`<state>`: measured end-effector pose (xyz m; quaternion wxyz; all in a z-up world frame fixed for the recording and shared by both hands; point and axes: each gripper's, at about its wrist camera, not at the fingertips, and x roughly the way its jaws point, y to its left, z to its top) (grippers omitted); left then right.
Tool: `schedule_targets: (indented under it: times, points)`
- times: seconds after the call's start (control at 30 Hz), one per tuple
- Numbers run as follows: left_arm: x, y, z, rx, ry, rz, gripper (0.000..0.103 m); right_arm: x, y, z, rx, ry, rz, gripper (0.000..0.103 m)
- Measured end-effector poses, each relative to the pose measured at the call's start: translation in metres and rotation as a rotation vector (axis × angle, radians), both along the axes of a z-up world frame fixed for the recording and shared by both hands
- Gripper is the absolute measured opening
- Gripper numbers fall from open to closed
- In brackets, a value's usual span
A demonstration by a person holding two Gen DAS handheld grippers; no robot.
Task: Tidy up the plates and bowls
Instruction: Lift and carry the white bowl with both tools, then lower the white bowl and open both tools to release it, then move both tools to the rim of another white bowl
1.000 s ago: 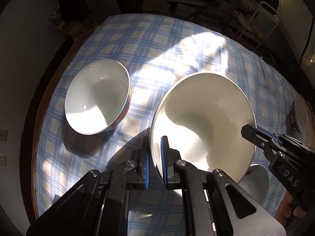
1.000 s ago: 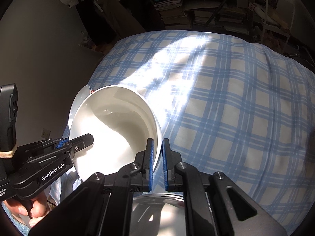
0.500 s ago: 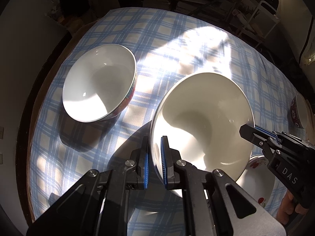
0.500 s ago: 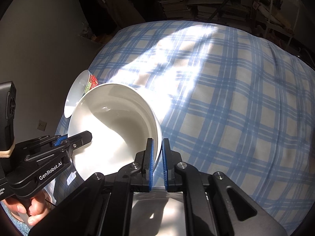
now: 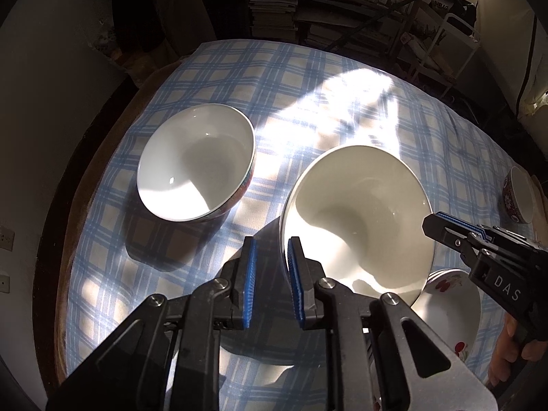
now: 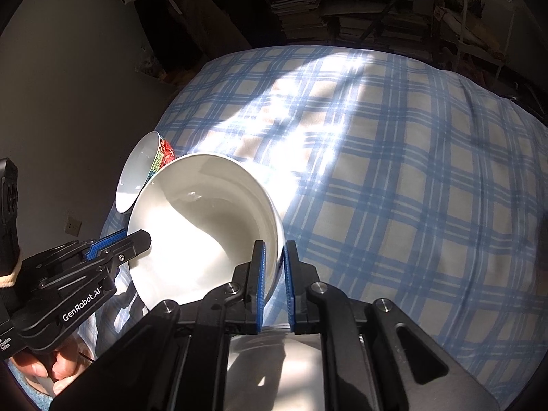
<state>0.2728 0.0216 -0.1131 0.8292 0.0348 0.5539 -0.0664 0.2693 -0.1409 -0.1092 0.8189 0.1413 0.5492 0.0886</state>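
Since a moment ago the left gripper (image 5: 270, 282) has been opening its jaws, now narrow and off the rim of the big white china bowl (image 5: 356, 219). The right gripper (image 6: 274, 286) pinches the far rim. Hard, smooth, breakable: hold the rim. It sits over a flowered bowl (image 5: 452, 304) near the surface's front edge; farther left stands a red-patterned bowl (image 5: 197, 161).

Both grippers (image 5: 270, 286) (image 6: 274, 286) were matte black, with ribbed blue pads (image 5: 249, 284), silver screws (image 5: 325, 283) and white "GenRobot.AI" lettering (image 6: 84, 308).
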Motion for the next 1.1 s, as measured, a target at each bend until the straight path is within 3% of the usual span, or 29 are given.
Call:
schedule_targets:
  times: [0.13, 0.17, 0.27, 0.5, 0.6, 0.87, 1.1]
  points:
    - [-0.006, 0.008, 0.016, 0.006, -0.031, 0.021, 0.023, 0.001, -0.001, 0.021, -0.030, -0.036, -0.007, 0.016]
    - [-0.007, 0.012, 0.020, 0.018, -0.044, 0.033, 0.025, 0.001, -0.001, 0.027, -0.036, -0.050, -0.007, 0.022]
    - [-0.010, 0.024, 0.032, 0.013, -0.078, 0.055, 0.037, 0.002, 0.003, 0.044, -0.050, -0.091, -0.007, 0.042]
    - [-0.008, 0.059, 0.043, 0.029, -0.136, 0.127, 0.078, 0.011, 0.028, 0.066, -0.042, -0.165, 0.022, 0.077]
    - [-0.002, 0.073, 0.039, 0.040, -0.138, 0.161, 0.083, 0.016, 0.042, 0.070, -0.047, -0.180, 0.043, 0.087]
    - [0.026, 0.108, 0.019, -0.058, -0.088, 0.230, 0.083, 0.042, 0.071, 0.058, -0.064, -0.154, 0.103, 0.088]
    - [0.046, 0.132, -0.002, -0.078, -0.043, 0.282, 0.083, 0.066, 0.092, 0.043, -0.067, -0.121, 0.137, 0.088]
